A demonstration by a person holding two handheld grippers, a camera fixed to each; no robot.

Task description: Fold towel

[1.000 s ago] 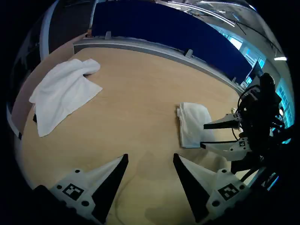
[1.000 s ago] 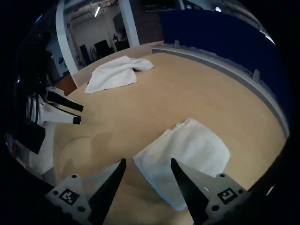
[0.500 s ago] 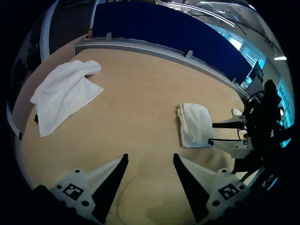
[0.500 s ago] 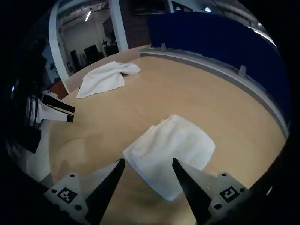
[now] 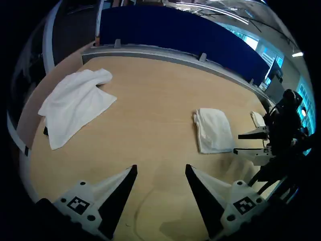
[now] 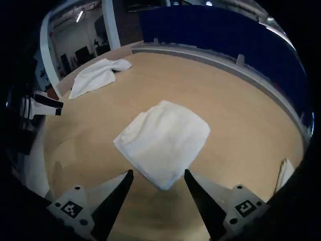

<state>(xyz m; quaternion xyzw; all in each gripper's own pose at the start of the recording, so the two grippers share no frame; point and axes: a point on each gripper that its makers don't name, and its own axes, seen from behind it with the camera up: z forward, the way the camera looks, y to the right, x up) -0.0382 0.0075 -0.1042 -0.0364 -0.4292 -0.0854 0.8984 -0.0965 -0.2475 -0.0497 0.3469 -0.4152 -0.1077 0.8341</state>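
1. My left claw (image 5: 160,166) hangs wide open above the wooden tabletop (image 5: 156,92), gripping nothing.
2. My right claw (image 6: 157,172) is also spread wide and empty.
3. The folded towel (image 6: 162,142) lies flat on the tabletop at 12 o'clock from my right claw, with its near corner showing between the tips.
4. From my left claw, the folded towel sits at 3 o'clock.
5. A loose, rumpled towel (image 5: 74,105) sprawls at 10 o'clock, near the tabletop's edge.
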